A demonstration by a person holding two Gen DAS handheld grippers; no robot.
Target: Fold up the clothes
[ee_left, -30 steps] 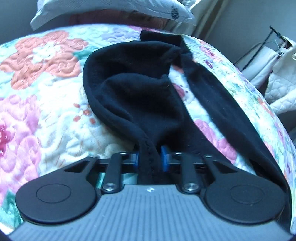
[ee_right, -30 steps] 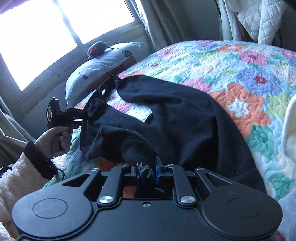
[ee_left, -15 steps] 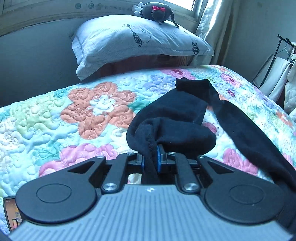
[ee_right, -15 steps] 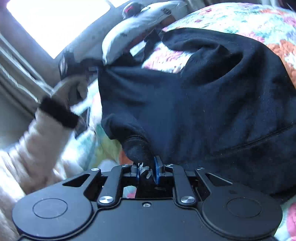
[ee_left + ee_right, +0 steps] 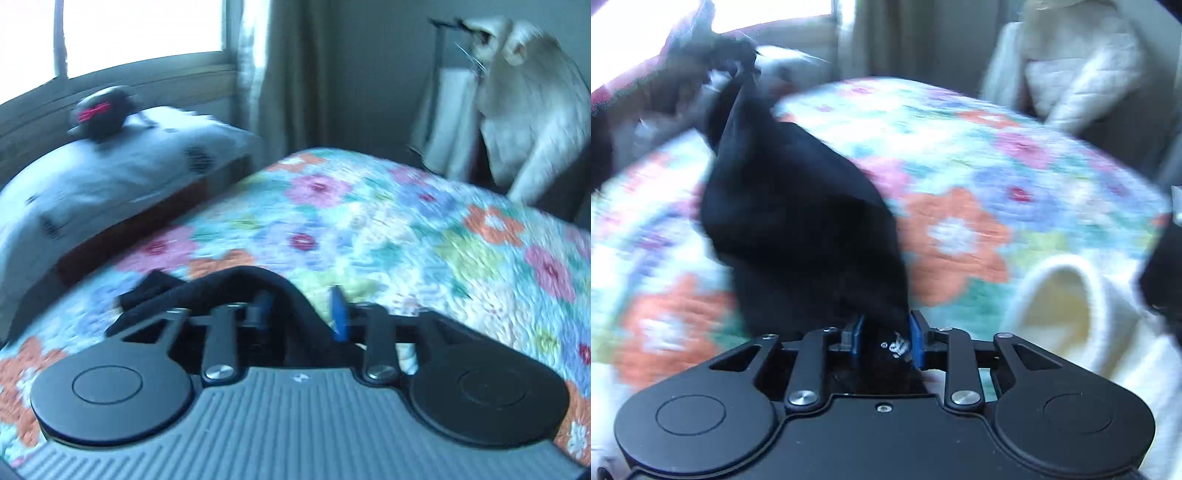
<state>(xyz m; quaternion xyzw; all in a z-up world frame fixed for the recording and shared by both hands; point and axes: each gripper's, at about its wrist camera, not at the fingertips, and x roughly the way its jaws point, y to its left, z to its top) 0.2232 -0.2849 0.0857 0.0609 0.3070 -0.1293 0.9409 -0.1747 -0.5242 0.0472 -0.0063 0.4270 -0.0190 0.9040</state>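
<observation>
A black fleece garment (image 5: 798, 206) hangs stretched above the floral quilt (image 5: 960, 236). My right gripper (image 5: 884, 332) is shut on one end of it, with a white label showing between the blue pads. The garment's far end rises to the upper left, where the other hand-held gripper (image 5: 727, 55) is blurred. In the left wrist view my left gripper (image 5: 301, 312) has its blue pads apart, and black cloth (image 5: 236, 284) lies across and between them over the quilt (image 5: 388, 229).
A white pillow (image 5: 110, 177) with a dark plush toy (image 5: 99, 118) lies by the window. A cream quilted jacket (image 5: 532, 122) hangs on a rack at the right. A cream garment (image 5: 1067, 306) lies on the bed near my right gripper.
Both grippers swung up and to the right, lifting the black garment off the quilt. The left gripper's pads have spread apart; the right stays clamped. Both views are motion-blurred.
</observation>
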